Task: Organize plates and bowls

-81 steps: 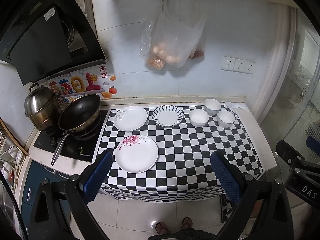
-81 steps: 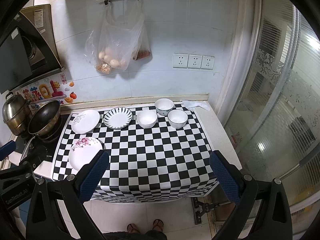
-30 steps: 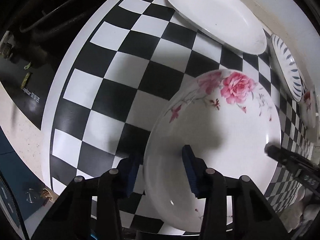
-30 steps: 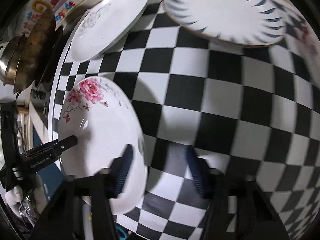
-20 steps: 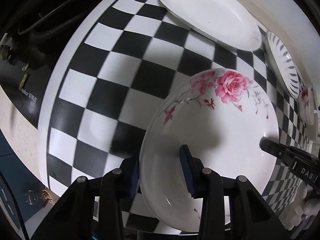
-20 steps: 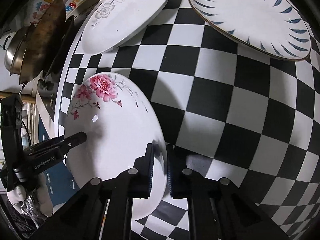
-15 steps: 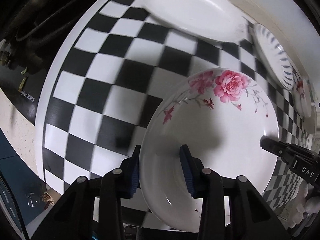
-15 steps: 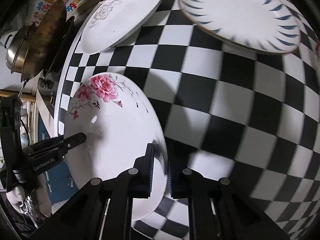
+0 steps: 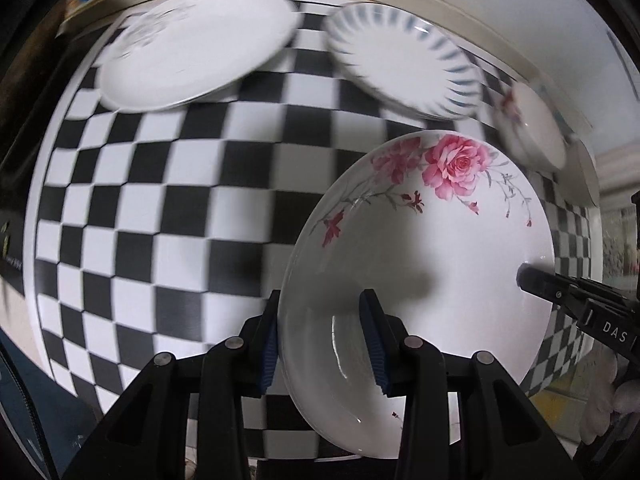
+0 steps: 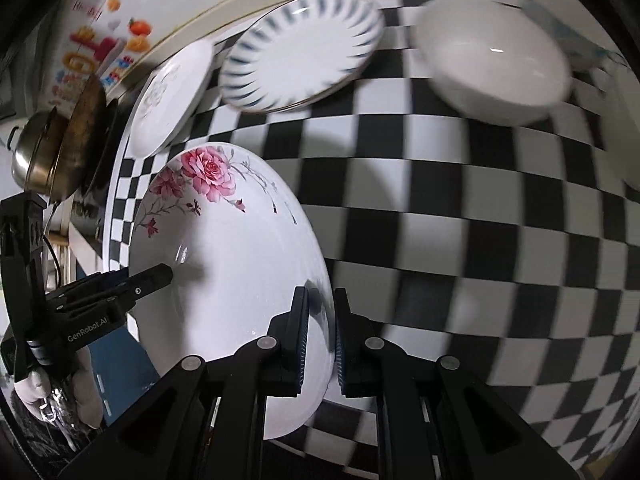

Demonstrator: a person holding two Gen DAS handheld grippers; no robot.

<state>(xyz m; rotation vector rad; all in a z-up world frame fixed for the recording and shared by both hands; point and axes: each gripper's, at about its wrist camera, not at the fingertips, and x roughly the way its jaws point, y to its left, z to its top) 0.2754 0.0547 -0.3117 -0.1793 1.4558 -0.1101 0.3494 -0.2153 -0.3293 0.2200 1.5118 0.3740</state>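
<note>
Your left gripper [image 9: 324, 340] has its fingers clamped on the near left rim of the rose plate [image 9: 432, 248], one blue pad above the rim and one below. Your right gripper [image 10: 318, 332] pinches the opposite rim of the same rose plate [image 10: 228, 264], its two pads closed tight on the edge. The plate sits tilted above the checkered cloth [image 9: 160, 200] covering the desk, held between both tools; you can see each gripper's tip across the plate from the other camera. Behind it, along the back of the desk, lie the white plate [image 9: 192, 48] and just beside it the blue-striped plate [image 9: 404, 60], then a white bowl [image 10: 496, 60] further right. A pan [image 10: 86, 136] and a steel pot [image 10: 34, 152] stand at the far left beyond the cloth.
</note>
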